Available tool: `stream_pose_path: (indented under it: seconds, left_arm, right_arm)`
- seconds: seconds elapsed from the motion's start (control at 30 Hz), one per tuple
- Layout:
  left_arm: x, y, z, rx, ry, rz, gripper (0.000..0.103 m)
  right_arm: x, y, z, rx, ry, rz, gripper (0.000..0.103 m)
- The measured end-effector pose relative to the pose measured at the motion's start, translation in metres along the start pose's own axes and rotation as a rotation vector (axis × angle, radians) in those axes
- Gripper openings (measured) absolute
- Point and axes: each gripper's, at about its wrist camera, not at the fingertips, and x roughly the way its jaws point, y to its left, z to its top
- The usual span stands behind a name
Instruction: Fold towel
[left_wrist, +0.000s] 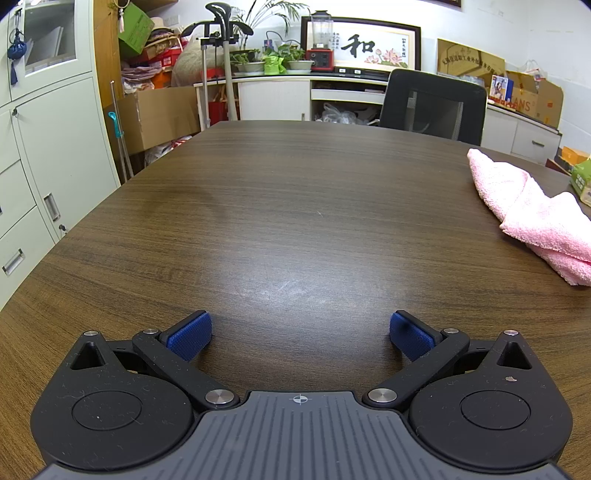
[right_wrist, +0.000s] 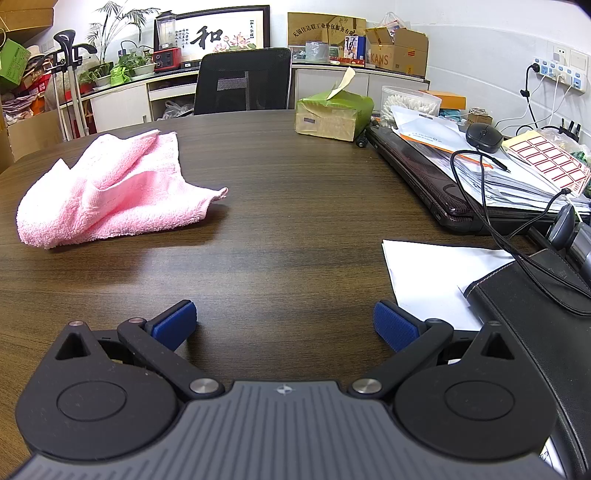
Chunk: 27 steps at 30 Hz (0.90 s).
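Note:
A pink towel (right_wrist: 110, 188) lies crumpled in a loose heap on the dark wooden table (right_wrist: 280, 221). In the right wrist view it is at the left, well ahead of my right gripper (right_wrist: 284, 325). In the left wrist view the towel (left_wrist: 532, 214) is at the far right edge, ahead and to the right of my left gripper (left_wrist: 300, 334). Both grippers are open and empty, with blue pads (left_wrist: 190, 336) spread wide, low over the table near its front.
A black office chair (right_wrist: 242, 81) stands at the table's far side. A green tissue box (right_wrist: 332, 114), a black laptop (right_wrist: 424, 177) under papers, a mouse (right_wrist: 484, 136), cables, a white sheet (right_wrist: 436, 273) and a black folder (right_wrist: 535, 314) crowd the right side. Cabinets (left_wrist: 44, 147) stand left.

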Motion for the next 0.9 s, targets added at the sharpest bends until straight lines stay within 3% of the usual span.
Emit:
stream_pose_path:
  seconds: [0.9]
  left_arm:
    - [0.0004, -0.0014, -0.0001, -0.01, 0.0, 0.011, 0.103]
  right_arm:
    - [0.003, 0.0008, 0.0024, -0.001, 0.0, 0.002, 0.103]
